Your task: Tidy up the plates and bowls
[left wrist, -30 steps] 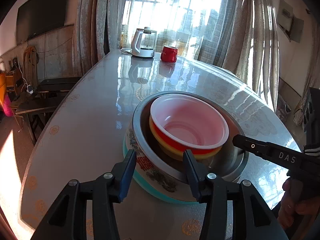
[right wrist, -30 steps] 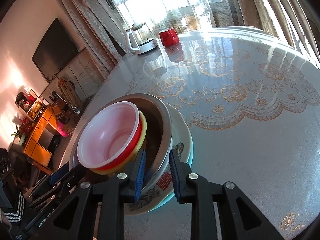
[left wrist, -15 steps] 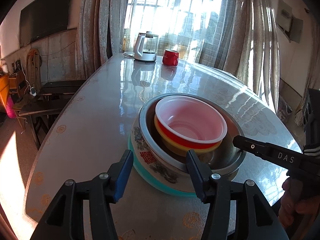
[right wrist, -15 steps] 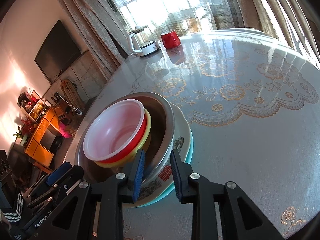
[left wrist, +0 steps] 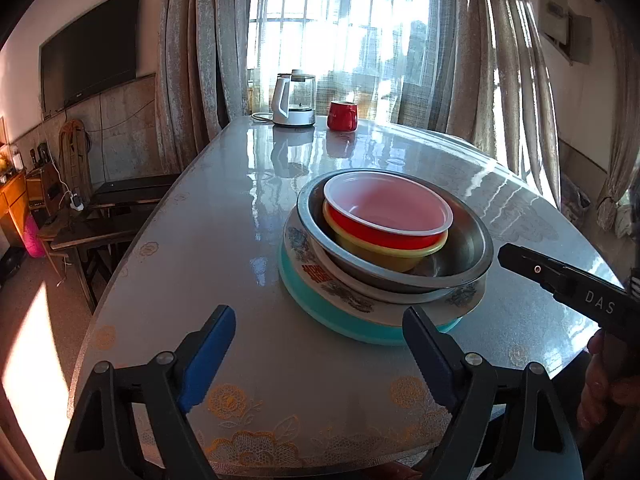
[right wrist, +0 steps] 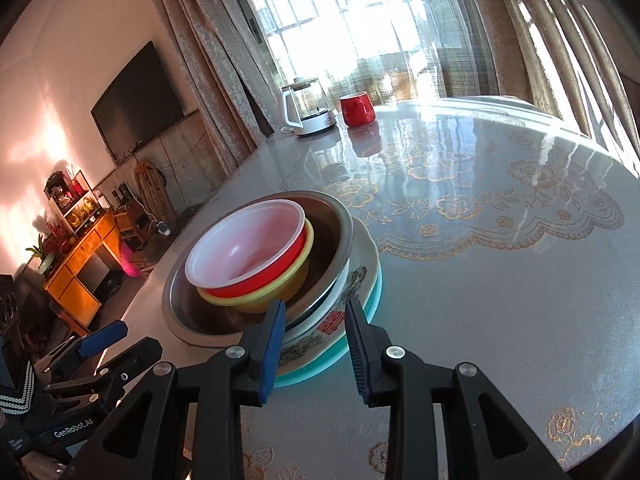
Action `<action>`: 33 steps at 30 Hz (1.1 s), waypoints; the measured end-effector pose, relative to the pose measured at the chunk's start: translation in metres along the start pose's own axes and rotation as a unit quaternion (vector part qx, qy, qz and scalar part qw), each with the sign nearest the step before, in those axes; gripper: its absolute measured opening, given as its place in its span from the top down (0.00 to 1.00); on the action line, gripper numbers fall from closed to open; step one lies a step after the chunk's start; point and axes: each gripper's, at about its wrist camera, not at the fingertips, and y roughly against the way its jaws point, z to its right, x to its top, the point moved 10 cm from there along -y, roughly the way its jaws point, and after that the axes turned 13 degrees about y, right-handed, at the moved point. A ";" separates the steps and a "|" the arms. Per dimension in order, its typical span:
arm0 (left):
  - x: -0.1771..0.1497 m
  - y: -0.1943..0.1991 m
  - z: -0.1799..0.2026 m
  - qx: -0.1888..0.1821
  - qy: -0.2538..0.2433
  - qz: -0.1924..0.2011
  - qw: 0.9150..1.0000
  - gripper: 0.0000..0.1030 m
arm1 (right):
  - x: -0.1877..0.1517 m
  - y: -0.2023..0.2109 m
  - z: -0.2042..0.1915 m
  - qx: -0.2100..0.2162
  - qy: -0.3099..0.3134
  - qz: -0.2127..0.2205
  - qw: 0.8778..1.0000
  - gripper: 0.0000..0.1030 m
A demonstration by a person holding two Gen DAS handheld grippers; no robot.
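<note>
The stack of plates and bowls [left wrist: 384,252] sits on the desk [left wrist: 224,240], a red bowl [left wrist: 388,216] on top. The left tongs [left wrist: 318,344] have just been opening and stand wide, clear of the stack with nothing between them. The right tongs [right wrist: 316,330] have just been opening too; they are narrowly parted with the plates' rim [right wrist: 332,322] between them, unpressed.

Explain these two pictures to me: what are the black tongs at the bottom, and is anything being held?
Those tongs are grippers that a person holds, one per hand, each with a camera looking along its fingers. One picture is from the left gripper, the other from the right gripper.

On the table stands one stack: a teal plate, a flowered plate, a steel bowl, a yellow bowl and a red bowl. A kettle and a red mug stand behind it.

Nothing is held. Both grippers' jaws have just been opening.
</note>
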 end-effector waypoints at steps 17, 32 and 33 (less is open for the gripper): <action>-0.032 0.007 -0.032 0.057 0.008 -0.006 0.998 0.00 | -0.060 0.016 -0.043 -0.053 0.110 0.001 0.992 0.26; -0.035 0.009 -0.035 0.067 0.019 -0.003 0.998 0.00 | -0.067 0.025 -0.041 -0.065 0.101 0.003 0.993 0.25; -0.035 0.009 -0.035 0.073 0.014 -0.002 0.997 0.00 | -0.067 0.024 -0.041 -0.065 0.100 0.003 0.993 0.25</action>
